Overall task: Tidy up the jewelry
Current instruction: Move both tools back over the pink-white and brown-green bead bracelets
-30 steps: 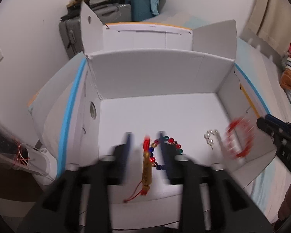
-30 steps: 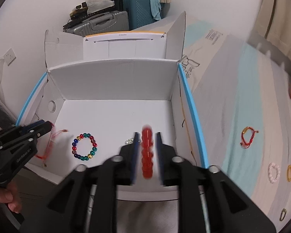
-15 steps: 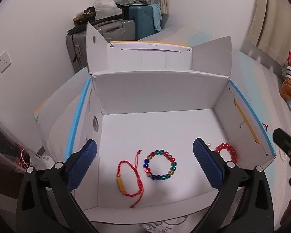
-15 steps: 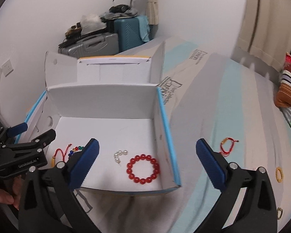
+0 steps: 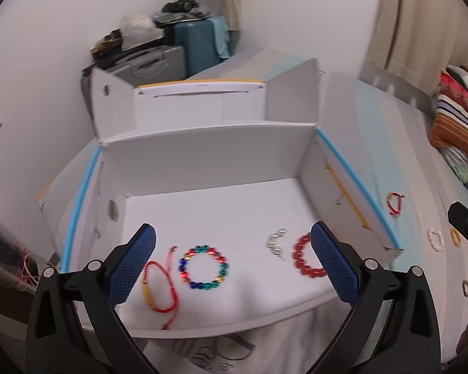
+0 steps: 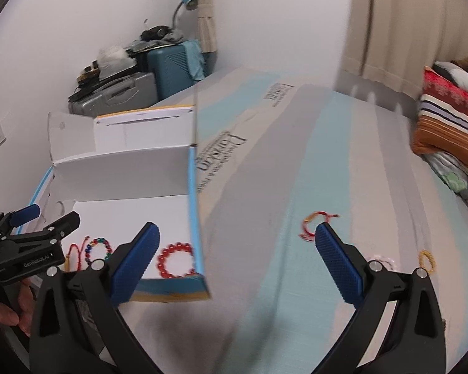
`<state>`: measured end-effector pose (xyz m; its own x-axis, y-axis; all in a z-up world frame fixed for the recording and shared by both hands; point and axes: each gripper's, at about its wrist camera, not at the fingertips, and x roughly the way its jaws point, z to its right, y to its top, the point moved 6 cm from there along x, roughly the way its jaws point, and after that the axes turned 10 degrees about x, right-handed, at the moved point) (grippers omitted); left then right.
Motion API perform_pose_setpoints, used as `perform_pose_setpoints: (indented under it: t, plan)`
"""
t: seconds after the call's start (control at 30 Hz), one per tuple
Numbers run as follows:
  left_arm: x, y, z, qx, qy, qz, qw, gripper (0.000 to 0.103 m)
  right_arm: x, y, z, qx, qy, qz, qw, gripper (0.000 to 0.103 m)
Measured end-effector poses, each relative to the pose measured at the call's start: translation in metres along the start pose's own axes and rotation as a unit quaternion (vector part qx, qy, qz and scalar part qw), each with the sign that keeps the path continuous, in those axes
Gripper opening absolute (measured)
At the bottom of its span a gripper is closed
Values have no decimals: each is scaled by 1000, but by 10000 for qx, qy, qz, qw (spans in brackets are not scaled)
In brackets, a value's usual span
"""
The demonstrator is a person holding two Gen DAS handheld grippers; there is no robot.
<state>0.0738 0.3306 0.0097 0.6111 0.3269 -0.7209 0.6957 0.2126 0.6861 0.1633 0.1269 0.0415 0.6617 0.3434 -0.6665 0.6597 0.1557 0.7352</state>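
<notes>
My left gripper (image 5: 232, 261) spread wide and empty above the white box (image 5: 209, 152), my right gripper (image 6: 235, 261) likewise over the bed (image 6: 296, 162), red bead bracelet (image 6: 174, 260) inside box

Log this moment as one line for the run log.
left gripper: open, empty | right gripper: open, empty | box: four pieces inside | bed: bracelets left outside

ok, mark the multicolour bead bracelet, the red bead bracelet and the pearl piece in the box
multicolour bead bracelet (image 5: 203, 267), left wrist view, on the beads of its lower left arc.
red bead bracelet (image 6: 175, 261), right wrist view, on its left-hand beads.
pearl piece (image 5: 275, 243), left wrist view, on the middle pearls.
</notes>
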Motion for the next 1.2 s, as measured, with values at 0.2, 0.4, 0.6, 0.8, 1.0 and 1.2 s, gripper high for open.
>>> perform_pose_setpoints:
  t: [0.2,0.4,0.6,0.8,1.0,1.2]
  plan:
    - [-7,8,39,249,-196,130,9994,97,-17,-3,56,282,-255,86,9992,96]
    - [-13,13,83,460,-475,213,9976,97,-37,-9,111,530,-480,129,9974,96]
    - [-19,15,134,731,-701,279,9945,97,-59,-18,168,794,-714,167,9941,96]
    - [-19,17,180,957,-941,263,9906,97,-79,-27,220,1023,-969,234,9897,96]
    - [-16,15,225,1168,-1098,301,9866,97,-93,-36,268,1157,-1238,262,9852,96]
    - [-6,16,271,1362,-1253,288,9823,97,-97,-48,310,1286,-1436,237,9810,96]
